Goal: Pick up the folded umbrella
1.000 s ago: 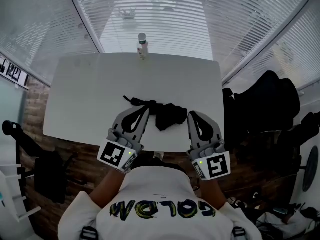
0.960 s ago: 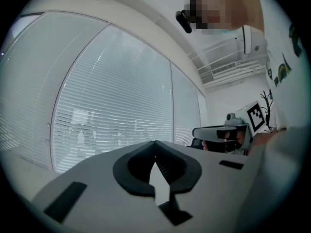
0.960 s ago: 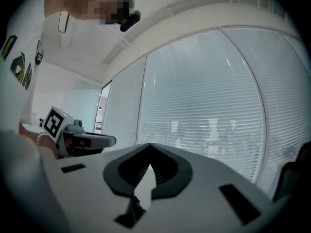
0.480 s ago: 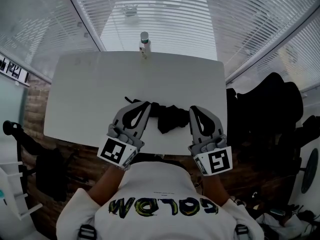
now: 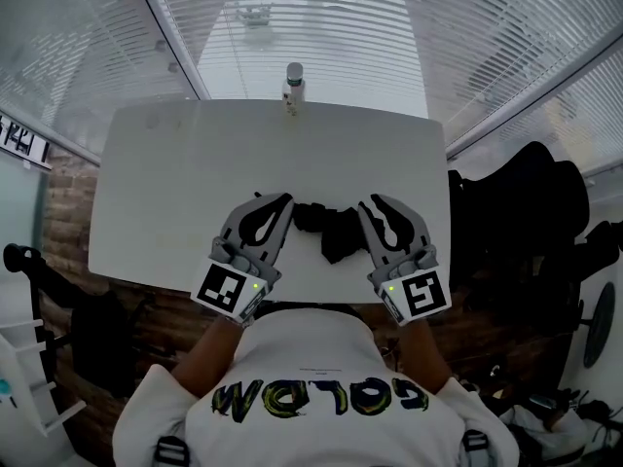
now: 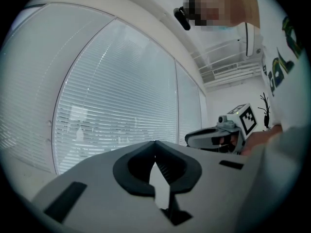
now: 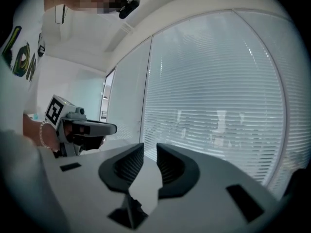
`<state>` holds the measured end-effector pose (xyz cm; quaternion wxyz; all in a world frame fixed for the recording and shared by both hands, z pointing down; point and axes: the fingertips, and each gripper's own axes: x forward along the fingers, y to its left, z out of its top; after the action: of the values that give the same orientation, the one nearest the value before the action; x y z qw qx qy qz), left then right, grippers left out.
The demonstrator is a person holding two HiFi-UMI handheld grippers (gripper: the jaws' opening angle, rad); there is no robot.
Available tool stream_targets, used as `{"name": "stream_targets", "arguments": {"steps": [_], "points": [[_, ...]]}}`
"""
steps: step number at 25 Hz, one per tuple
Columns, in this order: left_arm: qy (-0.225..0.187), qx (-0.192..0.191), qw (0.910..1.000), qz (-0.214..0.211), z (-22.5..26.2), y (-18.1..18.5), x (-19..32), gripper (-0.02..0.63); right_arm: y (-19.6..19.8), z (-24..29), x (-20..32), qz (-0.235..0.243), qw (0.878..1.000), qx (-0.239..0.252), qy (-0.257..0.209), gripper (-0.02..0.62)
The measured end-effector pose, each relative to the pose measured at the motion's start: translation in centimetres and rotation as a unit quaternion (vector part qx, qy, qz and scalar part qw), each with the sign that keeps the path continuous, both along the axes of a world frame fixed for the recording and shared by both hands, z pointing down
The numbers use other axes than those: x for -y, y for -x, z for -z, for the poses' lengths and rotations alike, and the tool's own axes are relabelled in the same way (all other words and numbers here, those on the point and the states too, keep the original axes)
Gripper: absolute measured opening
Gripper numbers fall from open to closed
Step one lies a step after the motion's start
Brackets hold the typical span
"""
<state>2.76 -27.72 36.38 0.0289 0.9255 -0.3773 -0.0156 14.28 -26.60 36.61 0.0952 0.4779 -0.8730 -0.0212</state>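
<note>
A white table [image 5: 165, 183] is set in a corner of windows covered by closed white blinds [image 5: 321, 27], through which pale daylight is let in. Brown flooring [image 5: 146, 324] is seen beneath, and dark chairs [image 5: 526, 212] at the right.

Left gripper [image 5: 284, 199] and right gripper [image 5: 378, 201] have advanced, now flanking the folded umbrella [image 5: 333, 230]. Right jaws have just been opening; nothing between them.

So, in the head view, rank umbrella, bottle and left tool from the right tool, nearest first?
1. The folded umbrella, just left of the right tool.
2. The left tool, beyond the umbrella.
3. The bottle, far end of the table.
The right tool's jaws have just been opening, empty.
</note>
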Motion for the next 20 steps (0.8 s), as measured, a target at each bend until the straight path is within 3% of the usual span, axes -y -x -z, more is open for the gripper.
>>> {"name": "stream_targets", "arguments": {"steps": [6, 11, 14, 20], "points": [[0.018, -0.002, 0.9998, 0.001, -2.2, 1.8, 1.1, 0.011, 3.2, -5.4, 1.5, 0.049, 0.995, -0.053, 0.064, 0.166], [0.034, 0.008, 0.9994, 0.000, -4.0, 2.4, 1.6, 0.011, 5.0, -11.2, 2.5, 0.103, 0.982, -0.094, 0.127, 0.213], [0.037, 0.013, 0.9992, -0.001, -4.4, 2.8, 2.0, 0.011, 5.6, -14.7, 2.7, 0.133, 0.966, -0.145, 0.165, 0.246], [0.049, 0.014, 0.9987, 0.001, -5.3, 3.6, 2.1, 0.011, 6.3, -20.6, 2.9, 0.188, 0.922, -0.251, 0.227, 0.276]]}}
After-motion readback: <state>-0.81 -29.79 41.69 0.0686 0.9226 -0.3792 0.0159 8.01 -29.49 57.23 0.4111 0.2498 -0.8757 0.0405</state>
